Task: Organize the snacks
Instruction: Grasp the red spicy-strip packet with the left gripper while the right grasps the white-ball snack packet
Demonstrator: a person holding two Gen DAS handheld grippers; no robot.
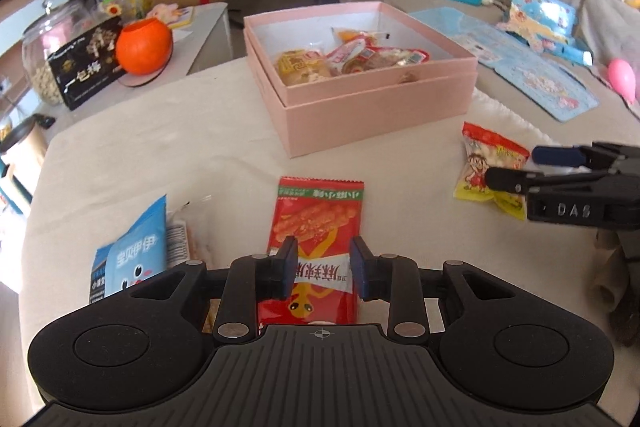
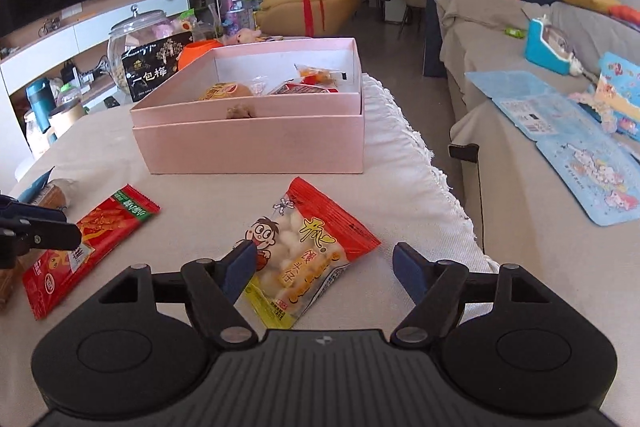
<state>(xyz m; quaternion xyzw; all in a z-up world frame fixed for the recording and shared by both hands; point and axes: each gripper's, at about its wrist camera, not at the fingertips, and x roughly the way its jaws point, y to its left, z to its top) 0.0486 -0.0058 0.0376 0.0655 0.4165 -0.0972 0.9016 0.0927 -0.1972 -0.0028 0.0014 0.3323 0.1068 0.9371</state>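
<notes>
A pink box [image 1: 372, 107] holding several snack packs stands at the back of the cloth-covered table; it also shows in the right wrist view [image 2: 256, 147]. A long red snack packet [image 1: 316, 227] lies flat between the open fingers of my left gripper [image 1: 324, 269]; it shows in the right wrist view [image 2: 92, 239] too. A red-and-yellow pack of white balls [image 2: 304, 251] lies under my open right gripper [image 2: 326, 271]; in the left wrist view the pack [image 1: 486, 163] sits at the right gripper's [image 1: 516, 169] tips. A blue packet [image 1: 132, 255] lies at the left.
A glass jar [image 1: 48, 39], a black box [image 1: 86, 67] and an orange ball [image 1: 144, 45] sit on the side table at left. A sofa with blue toy packaging [image 2: 580, 147] runs along the right. The table's fringed edge [image 2: 432, 167] is on the right.
</notes>
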